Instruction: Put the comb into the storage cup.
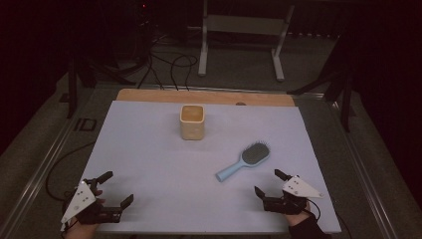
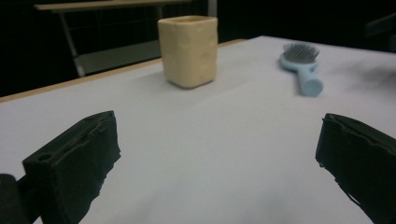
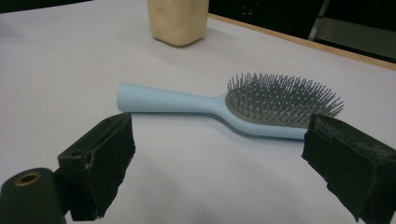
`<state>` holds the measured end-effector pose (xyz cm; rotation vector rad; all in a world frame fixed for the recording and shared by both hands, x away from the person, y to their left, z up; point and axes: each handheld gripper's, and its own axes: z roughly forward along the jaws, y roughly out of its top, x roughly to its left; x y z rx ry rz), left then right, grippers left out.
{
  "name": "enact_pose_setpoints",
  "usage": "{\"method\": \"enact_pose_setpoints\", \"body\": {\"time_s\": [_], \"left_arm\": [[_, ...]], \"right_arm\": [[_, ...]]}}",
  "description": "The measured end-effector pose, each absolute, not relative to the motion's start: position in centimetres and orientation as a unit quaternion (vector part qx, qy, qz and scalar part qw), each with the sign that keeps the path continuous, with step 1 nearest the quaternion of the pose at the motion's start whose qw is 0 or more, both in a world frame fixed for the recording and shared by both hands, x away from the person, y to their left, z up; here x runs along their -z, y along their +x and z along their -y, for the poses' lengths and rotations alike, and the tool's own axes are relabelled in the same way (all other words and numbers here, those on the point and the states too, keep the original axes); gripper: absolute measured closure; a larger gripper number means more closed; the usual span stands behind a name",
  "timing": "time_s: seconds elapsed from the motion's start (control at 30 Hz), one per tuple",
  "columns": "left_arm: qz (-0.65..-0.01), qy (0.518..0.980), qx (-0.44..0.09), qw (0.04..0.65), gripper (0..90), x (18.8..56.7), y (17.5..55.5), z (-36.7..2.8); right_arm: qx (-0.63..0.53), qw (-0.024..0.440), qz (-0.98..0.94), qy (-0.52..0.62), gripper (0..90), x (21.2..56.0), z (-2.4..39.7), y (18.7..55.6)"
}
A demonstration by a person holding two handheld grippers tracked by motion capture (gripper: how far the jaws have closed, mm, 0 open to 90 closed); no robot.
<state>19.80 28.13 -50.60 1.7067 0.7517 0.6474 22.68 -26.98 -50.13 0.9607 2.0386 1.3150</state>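
Right gripper (image 1: 269, 182) low over the near right corner of the table (image 1: 149, 164), fingers (image 3: 100, 161) spread wide, nothing between them, no contact with anything. Directly beyond those fingers, close but apart from them: light-blue hairbrush (image 3: 233, 107), flat on the white table surface, bristles up, grey bristle pad toward the right of the right gripper view, handle end toward the left. In the high view, same hairbrush (image 1: 245, 160) right of centre, laid diagonally, head farther away and to the right, handle nearer and pointing left-forward toward the person, just ahead of the right gripper. Left gripper (image 1: 118, 188) at the near left corner, fingers (image 2: 77, 161) likewise spread wide, bare table between them, holding nothing; well apart from the hairbrush. Grey three-cornered plates visible on top of both grippers from above; hands at the bottom edge. Farther out: cream-yellow square cup (image 1: 192, 121) upright near the table's far middle, open top, well apart from both grippers and from the brush; interior contents not discernible. Same cup (image 2: 188, 50) straight ahead in the left gripper view, hairbrush to its right. Beyond the table: wooden strip along the far edge, cables (image 1: 169, 64) on the dark floor, grey metal stand (image 1: 241, 35).
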Motion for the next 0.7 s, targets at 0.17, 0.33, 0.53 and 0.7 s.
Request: {"method": "enact_pose_setpoints", "body": {"time_s": [0.17, 0.33, 0.53, 0.7], "left_arm": [[-0.316, 0.717, -0.271, 0.559, 0.0, 50.46, 19.75, -28.19], [-0.314, 0.719, -0.269, 0.559, 0.0, 50.46, 19.79, -28.13], [-0.313, 0.718, -0.266, 0.561, 0.0, 50.47, 19.83, -28.1], [-0.312, 0.72, -0.266, 0.56, 0.0, 50.47, 19.85, -28.05]], "right_arm": [[-0.485, 0.263, -0.756, 0.353, 8.7, 49.97, 26.99, 22.59], [-0.481, 0.253, -0.763, 0.349, 8.7, 50.1, 26.75, 22.58], [-0.478, 0.255, -0.766, 0.346, 8.7, 49.95, 26.62, 22.44], [-0.477, 0.256, -0.77, 0.337, 8.7, 49.72, 26.35, 22.25]]}}
